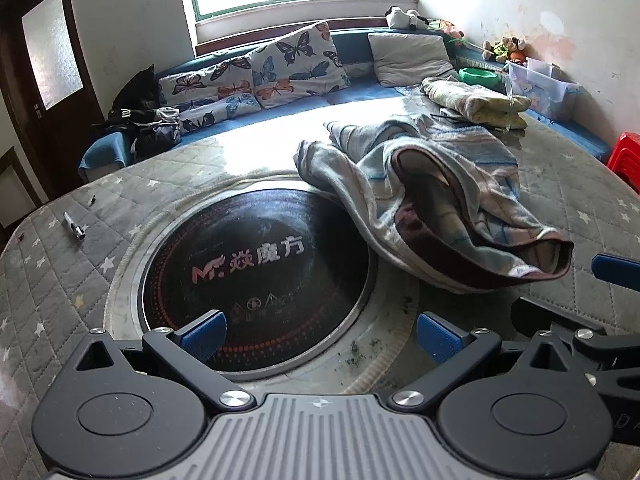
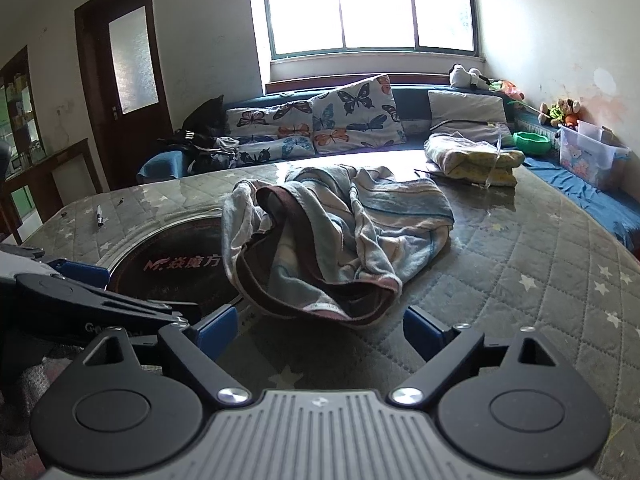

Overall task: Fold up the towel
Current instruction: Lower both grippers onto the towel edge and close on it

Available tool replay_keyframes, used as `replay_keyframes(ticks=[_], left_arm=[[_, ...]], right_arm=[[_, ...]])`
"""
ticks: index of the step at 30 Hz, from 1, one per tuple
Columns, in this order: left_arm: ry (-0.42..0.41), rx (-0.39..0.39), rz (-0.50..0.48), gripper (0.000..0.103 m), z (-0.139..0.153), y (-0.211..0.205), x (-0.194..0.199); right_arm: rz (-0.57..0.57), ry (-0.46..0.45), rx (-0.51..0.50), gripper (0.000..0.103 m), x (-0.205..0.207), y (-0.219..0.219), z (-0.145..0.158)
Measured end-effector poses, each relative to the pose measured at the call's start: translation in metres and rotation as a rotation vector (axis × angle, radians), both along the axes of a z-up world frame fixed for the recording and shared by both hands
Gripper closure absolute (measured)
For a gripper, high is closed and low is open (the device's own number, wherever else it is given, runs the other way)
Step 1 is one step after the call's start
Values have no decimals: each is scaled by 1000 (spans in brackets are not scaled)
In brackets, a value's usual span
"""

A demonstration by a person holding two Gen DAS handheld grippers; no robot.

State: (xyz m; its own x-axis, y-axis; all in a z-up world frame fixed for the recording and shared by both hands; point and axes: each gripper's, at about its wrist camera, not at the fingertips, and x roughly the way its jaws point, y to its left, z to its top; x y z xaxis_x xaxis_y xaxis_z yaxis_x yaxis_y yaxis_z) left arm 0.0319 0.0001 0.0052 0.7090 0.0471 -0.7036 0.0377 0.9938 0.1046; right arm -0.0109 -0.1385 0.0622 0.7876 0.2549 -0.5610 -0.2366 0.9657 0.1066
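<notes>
My left claw [image 1: 318, 338] is spread wide and holds nothing; it hangs over the near side of the round black cooktop [image 1: 256, 276] set in the table. My right claw [image 2: 320, 326] is spread wide too, also with nothing in it, just in front of the towel [image 2: 336, 236]. The towel lies in a crumpled heap on the quilted table cover [image 2: 520, 280], its left part draped over the cooktop's edge and its dark brown hem curling toward me. I think the trouble is finding a real corner. The layers are bunched, so I could pinch two at once and lift a lump. The cover could get caught in the pinch too. A small metal tool [image 1: 75, 225] lies far left, well apart. A folded blanket [image 2: 472, 158] sits beyond the towel.
</notes>
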Motion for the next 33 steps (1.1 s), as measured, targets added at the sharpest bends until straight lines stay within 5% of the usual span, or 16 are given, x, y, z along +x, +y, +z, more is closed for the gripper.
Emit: replay_keyframes(ticks=[33], left_arm=[[-67,-15,71,1,34,31,72]], right_arm=[[25,1,-48,20,86,-5,21]])
